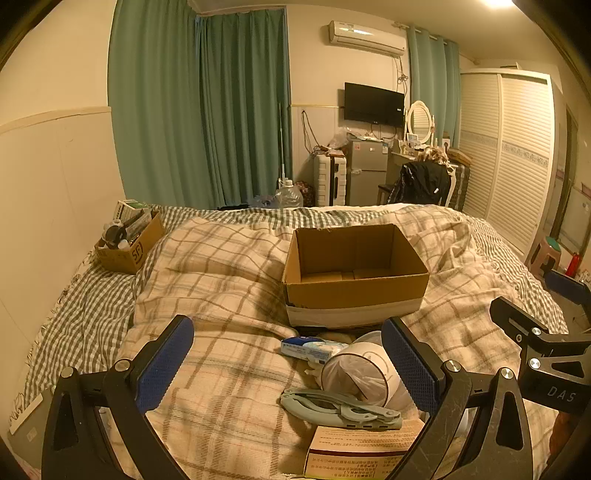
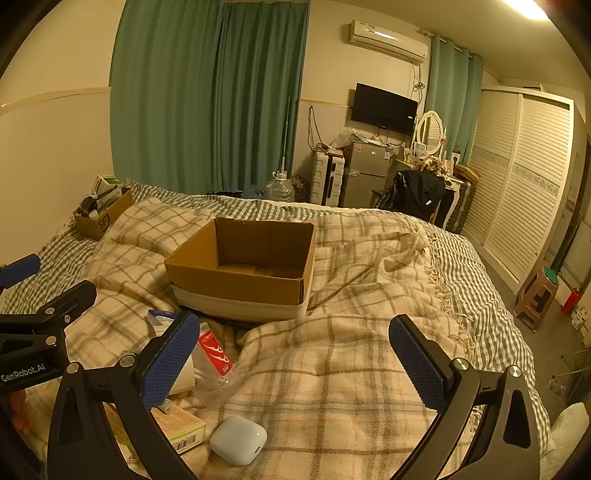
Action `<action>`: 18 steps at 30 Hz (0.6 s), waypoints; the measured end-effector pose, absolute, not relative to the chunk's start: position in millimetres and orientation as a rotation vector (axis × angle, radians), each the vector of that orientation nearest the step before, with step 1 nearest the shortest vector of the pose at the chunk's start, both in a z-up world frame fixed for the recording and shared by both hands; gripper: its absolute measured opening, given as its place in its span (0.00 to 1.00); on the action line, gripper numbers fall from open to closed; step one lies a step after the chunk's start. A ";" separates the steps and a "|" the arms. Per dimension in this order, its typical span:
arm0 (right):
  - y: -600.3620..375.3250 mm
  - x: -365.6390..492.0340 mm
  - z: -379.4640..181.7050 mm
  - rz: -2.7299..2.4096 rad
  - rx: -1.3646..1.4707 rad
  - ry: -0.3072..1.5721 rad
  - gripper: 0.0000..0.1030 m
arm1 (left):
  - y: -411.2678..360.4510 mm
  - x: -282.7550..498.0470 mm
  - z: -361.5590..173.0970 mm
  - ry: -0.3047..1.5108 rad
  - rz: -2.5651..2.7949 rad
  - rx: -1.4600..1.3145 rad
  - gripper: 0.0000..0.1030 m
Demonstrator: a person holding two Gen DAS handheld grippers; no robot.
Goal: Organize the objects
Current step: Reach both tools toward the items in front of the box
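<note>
We were in a home bedroom: a bed [image 1: 92,306] under a plaid blanket [image 1: 229,354], green curtains [image 1: 199,107], a louvred wardrobe [image 1: 517,147], a wall television [image 1: 373,104].

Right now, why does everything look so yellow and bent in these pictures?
Left wrist view: a warm ceiling light glares at the top edge, tinting everything amber; the fisheye lens bows the wardrobe and darkens the corners. Right wrist view: the same glare, curved curtains, and the cardboard box casts a soft shadow on the blanket.

Cardboard box [image 2: 242,275] open-topped – clutter near side, bare blanket [image 2: 351,362] rt.
</note>
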State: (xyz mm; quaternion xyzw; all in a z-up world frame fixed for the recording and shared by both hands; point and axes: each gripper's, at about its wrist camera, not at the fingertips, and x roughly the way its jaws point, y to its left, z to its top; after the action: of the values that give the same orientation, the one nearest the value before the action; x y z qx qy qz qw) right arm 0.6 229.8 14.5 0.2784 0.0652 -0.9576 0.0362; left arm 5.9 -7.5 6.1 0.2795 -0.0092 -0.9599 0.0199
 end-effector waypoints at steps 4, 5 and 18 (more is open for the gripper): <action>229.3 0.9 14.6 -2.940 0.856 0.203 1.00 | -7.4 6.8 5.9 -0.029 -2.978 0.870 1.00; 229.7 1.1 14.4 -2.939 0.857 0.204 1.00 | -7.4 6.9 5.9 -0.029 -2.979 0.869 1.00; 228.5 2.2 14.2 -2.938 0.856 0.208 1.00 | -5.3 8.6 4.0 -0.034 -2.980 0.872 1.00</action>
State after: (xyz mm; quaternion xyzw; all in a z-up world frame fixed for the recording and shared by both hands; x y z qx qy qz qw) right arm 2.2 228.5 14.2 0.2790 0.0679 -0.9572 0.0373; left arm 8.6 -5.3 4.0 0.2807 -0.0110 -0.9596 0.0181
